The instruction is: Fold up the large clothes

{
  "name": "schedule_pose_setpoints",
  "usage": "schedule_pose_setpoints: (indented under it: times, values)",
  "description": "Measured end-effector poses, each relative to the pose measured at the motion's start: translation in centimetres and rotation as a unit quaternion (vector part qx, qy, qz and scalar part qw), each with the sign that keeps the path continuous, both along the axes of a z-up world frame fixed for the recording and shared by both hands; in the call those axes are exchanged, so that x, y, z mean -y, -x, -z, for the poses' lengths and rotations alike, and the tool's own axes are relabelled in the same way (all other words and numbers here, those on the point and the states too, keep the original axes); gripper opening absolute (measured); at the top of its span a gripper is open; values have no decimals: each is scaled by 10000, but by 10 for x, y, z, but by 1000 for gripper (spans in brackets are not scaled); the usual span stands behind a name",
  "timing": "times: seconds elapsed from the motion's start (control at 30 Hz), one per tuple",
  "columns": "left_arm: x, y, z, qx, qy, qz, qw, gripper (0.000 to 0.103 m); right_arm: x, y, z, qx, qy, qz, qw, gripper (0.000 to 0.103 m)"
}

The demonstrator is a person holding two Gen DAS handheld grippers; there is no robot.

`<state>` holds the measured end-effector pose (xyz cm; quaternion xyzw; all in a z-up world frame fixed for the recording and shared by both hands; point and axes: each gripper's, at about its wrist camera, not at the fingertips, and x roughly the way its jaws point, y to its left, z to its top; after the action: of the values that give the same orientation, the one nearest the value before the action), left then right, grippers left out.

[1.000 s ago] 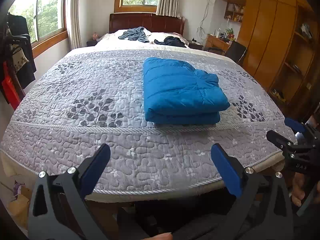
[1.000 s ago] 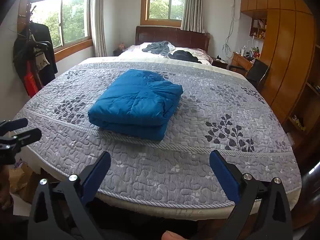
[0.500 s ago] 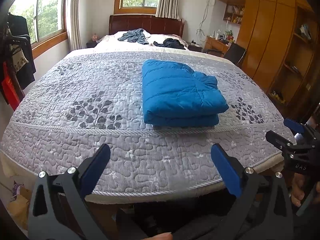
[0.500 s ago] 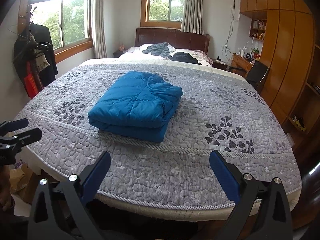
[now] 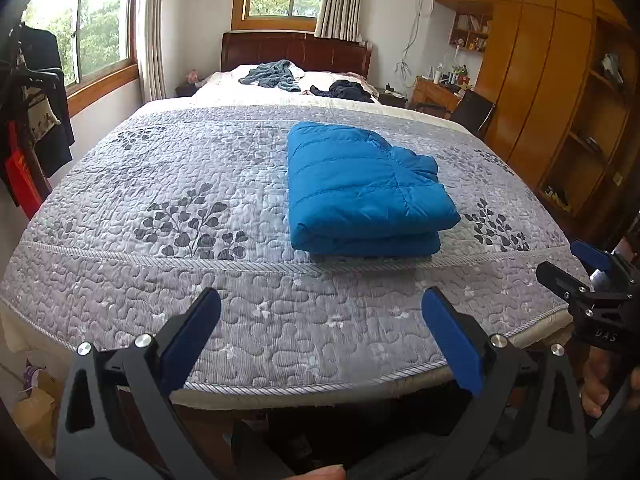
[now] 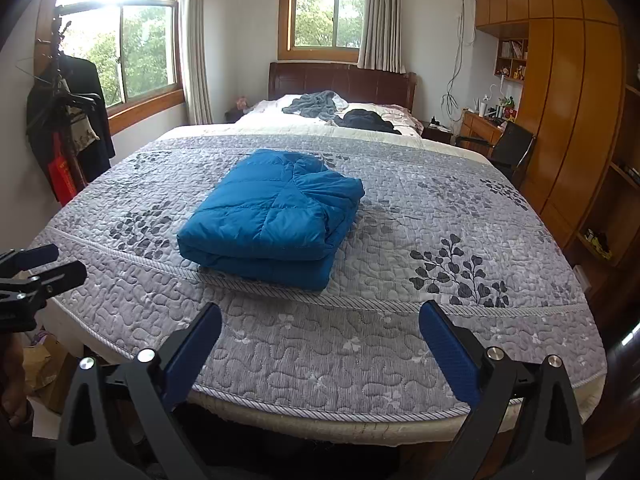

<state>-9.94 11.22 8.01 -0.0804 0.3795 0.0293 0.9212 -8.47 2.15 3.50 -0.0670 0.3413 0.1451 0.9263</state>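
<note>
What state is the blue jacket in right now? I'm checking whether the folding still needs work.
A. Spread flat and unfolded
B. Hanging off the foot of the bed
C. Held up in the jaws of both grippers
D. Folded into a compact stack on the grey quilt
D: the blue jacket lies in doubled layers on the grey quilt, while the left gripper and right gripper are open and away from it.

I've got the blue puffer jacket (image 5: 360,188) (image 6: 276,212) folded into a thick, squarish bundle, quilted stitching showing on top, two padded layers stacked at the near edge. It lies flat on the grey quilted bedspread (image 5: 160,208) (image 6: 460,232), near the foot end.
</note>
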Motion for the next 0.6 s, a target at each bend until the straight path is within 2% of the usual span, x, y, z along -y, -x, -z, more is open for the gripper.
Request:
schedule_pose_setpoints:
  times: [0.6]
  values:
    - [2, -2, 3, -14, 46, 53, 10000, 100, -1, 1, 0, 18, 20, 22, 10000, 99]
